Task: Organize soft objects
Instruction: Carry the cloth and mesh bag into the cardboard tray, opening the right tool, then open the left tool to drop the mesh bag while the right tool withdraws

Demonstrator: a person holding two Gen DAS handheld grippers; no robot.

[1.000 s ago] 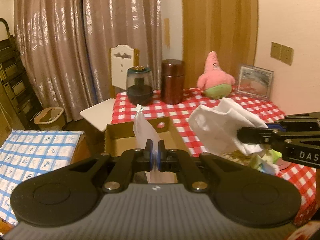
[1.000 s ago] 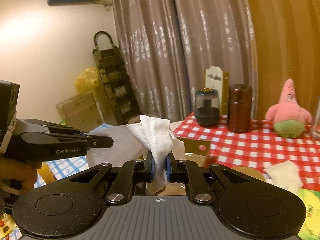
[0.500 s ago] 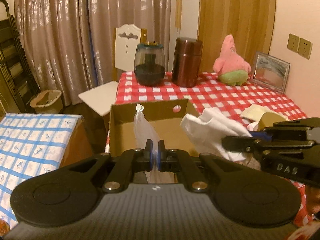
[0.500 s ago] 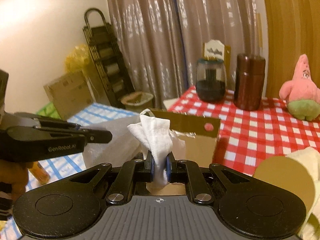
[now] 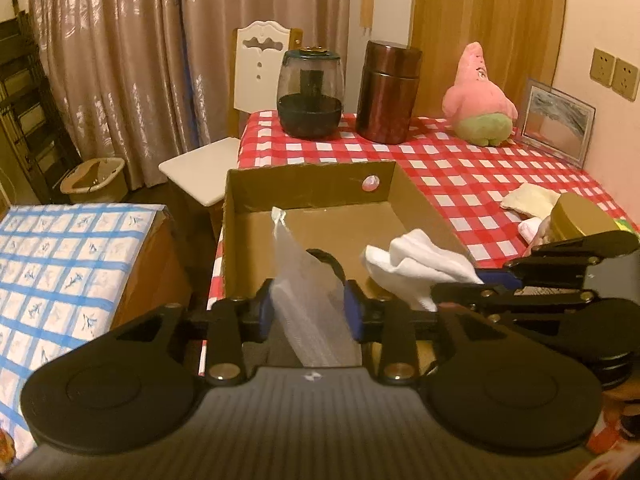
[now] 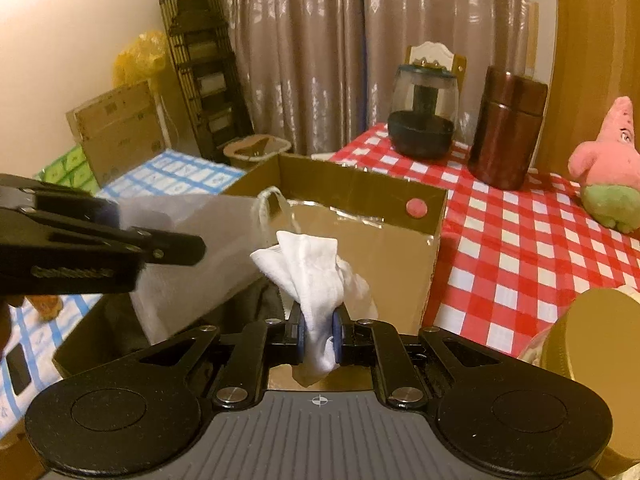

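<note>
Warm, yellowish indoor light fills both of my views, dim enough that colours look muddy and the picture grainy, with soft streaks of glare running down the curtains (image 5: 120, 60) and a shine on the brown canister (image 5: 387, 92). My fisheye lenses bend the walls and the wooden door (image 5: 488, 20) into curves and darken the corners to black. The white cloth (image 6: 316, 280) near my lens looks soft and slightly smeared, while the table (image 5: 460, 168) stays fairly sharp
</note>
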